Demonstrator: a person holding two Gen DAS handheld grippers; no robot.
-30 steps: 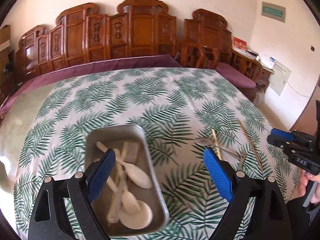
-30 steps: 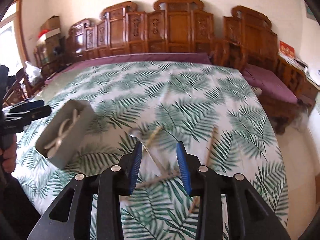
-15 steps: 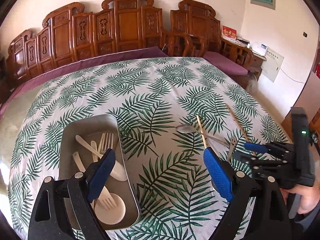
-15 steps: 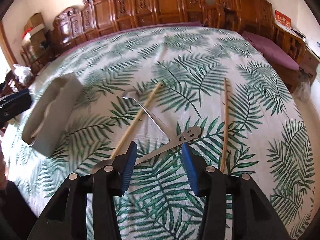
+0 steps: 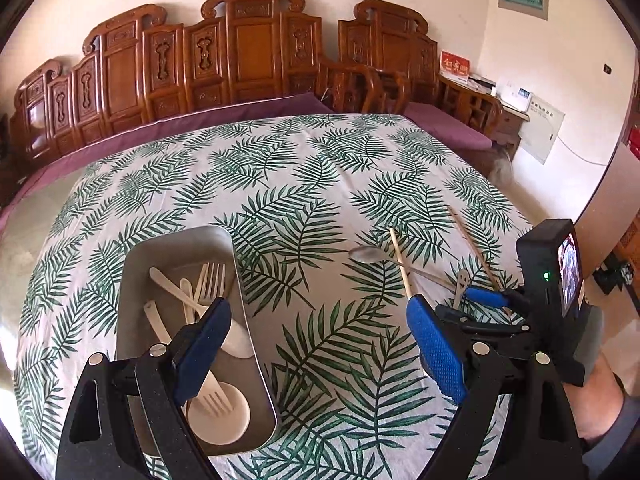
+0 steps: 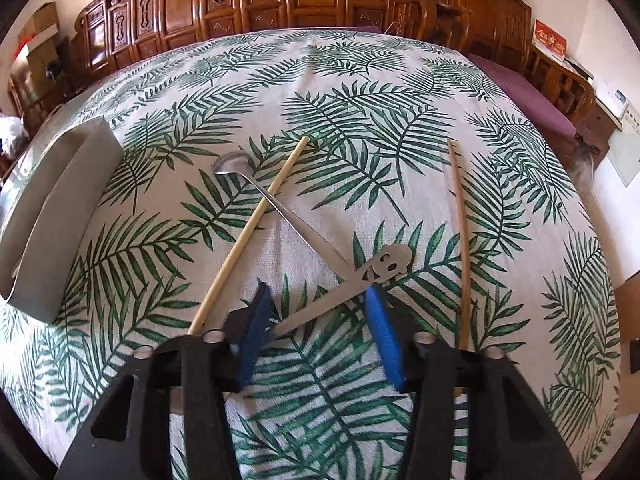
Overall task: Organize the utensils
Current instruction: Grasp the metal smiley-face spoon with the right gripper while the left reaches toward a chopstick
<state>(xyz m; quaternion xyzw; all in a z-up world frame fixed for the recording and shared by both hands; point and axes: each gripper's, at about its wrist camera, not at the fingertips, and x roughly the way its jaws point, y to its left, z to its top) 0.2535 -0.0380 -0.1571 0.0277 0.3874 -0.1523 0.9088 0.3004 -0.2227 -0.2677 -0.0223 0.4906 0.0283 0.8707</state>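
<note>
Our right gripper [image 6: 316, 320] sits low over the leaf-print worktop [image 6: 360, 92], its jaws having just been closing, apart around the flat steel utensil with the smiley-face handle [image 6: 352, 284], not yet pinching it. That utensil crosses a steel spoon [image 6: 272, 200], which crosses one wooden chopstick [image 6: 248, 236]; the other chopstick [image 6: 460, 240] lies well to the right. Our left gripper [image 5: 320, 344] hovers with jaws spread wide above the near end of the metal tray [image 5: 180, 244], far left, holding pale plastic cutlery [image 5: 208, 288].
</note>
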